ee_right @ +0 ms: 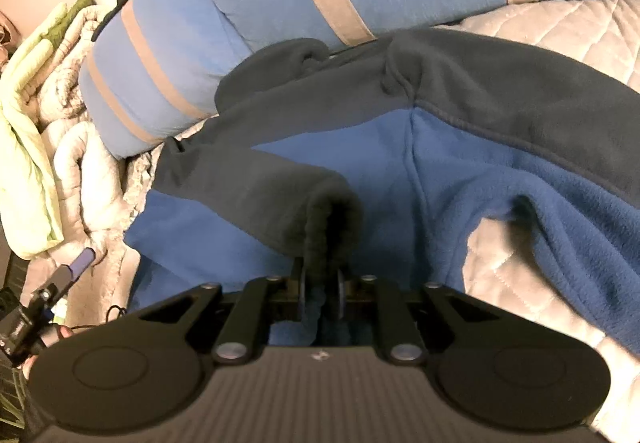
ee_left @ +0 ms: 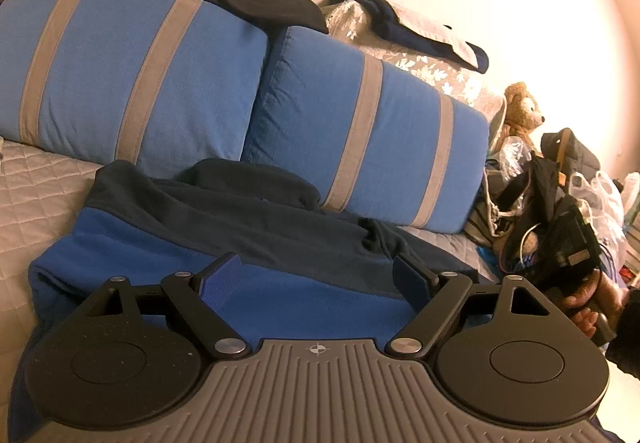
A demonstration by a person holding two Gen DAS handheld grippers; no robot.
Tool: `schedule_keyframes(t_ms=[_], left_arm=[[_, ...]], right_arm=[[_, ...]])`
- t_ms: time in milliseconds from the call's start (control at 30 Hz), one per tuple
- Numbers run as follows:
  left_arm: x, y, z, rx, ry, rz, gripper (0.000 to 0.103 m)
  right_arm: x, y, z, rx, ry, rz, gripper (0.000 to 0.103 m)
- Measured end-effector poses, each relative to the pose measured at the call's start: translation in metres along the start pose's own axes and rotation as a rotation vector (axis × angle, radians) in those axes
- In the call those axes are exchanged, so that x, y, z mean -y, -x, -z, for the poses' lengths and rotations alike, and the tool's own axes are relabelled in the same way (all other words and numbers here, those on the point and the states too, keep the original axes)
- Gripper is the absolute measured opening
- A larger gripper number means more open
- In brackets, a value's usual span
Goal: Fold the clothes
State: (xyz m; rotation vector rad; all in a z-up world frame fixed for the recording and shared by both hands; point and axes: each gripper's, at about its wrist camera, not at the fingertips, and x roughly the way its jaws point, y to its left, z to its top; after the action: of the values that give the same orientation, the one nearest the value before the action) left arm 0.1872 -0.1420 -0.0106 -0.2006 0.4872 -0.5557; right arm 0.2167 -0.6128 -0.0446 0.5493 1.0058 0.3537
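My right gripper (ee_right: 320, 283) has its jaws pinched shut on a gathered ridge of the fleece jacket (ee_right: 400, 163), where the dark grey cloth bunches up between the pads. My left gripper (ee_left: 320, 279) hangs over the jacket's blue part with its jaws spread wide and nothing between them.

The jacket lies spread and rumpled on the quilted sofa seat (ee_right: 560, 27), its dark upper part pushed against the foot of the blue striped cushions (ee_left: 360, 115) at the back edge. One sleeve (ee_right: 580, 227) trails toward the front edge on my right.

I judge the fleece soft, light and limp: it will sag and drag wherever it is not held, though its nap should not slip from the pads. A seam, a cuff or a shoulder corner would be the firmer place to take hold; a pinch in mid-panel only lifts a tent.

What I pinch is hard to name, a collar, a cuff or a plain fold. The near hem is hidden under both grippers. The clutter past the sofa's far end (ee_left: 552, 203) I cannot sort out.
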Motion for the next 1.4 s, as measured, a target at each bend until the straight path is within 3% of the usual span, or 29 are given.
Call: schedule_keyframes(t_ms=[300,367,467,533,567,733,967,1233,1400], left_arm=[[-0.001,0.0,0.001,0.0,0.003,0.0,0.084],[-0.001,0.0,0.001,-0.001,0.002,-0.001,0.084],[-0.001,0.0,0.001,-0.001,0.005,0.001,0.084],[-0.001,-0.001,0.002,-0.004,0.004,0.002,0.084],[0.0,-0.001,0.002,-0.007,0.001,0.002,0.084],[0.001,-0.001,0.002,-0.009,-0.006,-0.003,0.084],[-0.005,0.004,0.002,0.019,0.032,-0.002,0.084],[-0.009,0.006,-0.001,0.031,0.071,0.002,0.084],[-0.004,0.011,-0.013,0.02,0.043,0.014,0.084]], right_arm=[[0.006,-0.009,0.009,-0.041,0.023,0.077,0.015],[0.005,-0.012,0.013,-0.042,0.031,0.116,0.049],[0.003,-0.01,0.019,-0.031,0.055,0.182,0.071],[0.003,0.0,0.021,0.007,0.067,0.216,0.074],[0.0,0.006,0.022,0.036,0.086,0.246,0.082],[-0.015,0.038,0.029,0.159,0.23,0.486,0.098],[0.003,0.104,0.054,0.322,0.163,0.631,0.103],[0.046,0.176,0.134,0.544,0.169,0.754,0.103],[0.093,0.216,0.178,0.686,0.013,0.837,0.101]])
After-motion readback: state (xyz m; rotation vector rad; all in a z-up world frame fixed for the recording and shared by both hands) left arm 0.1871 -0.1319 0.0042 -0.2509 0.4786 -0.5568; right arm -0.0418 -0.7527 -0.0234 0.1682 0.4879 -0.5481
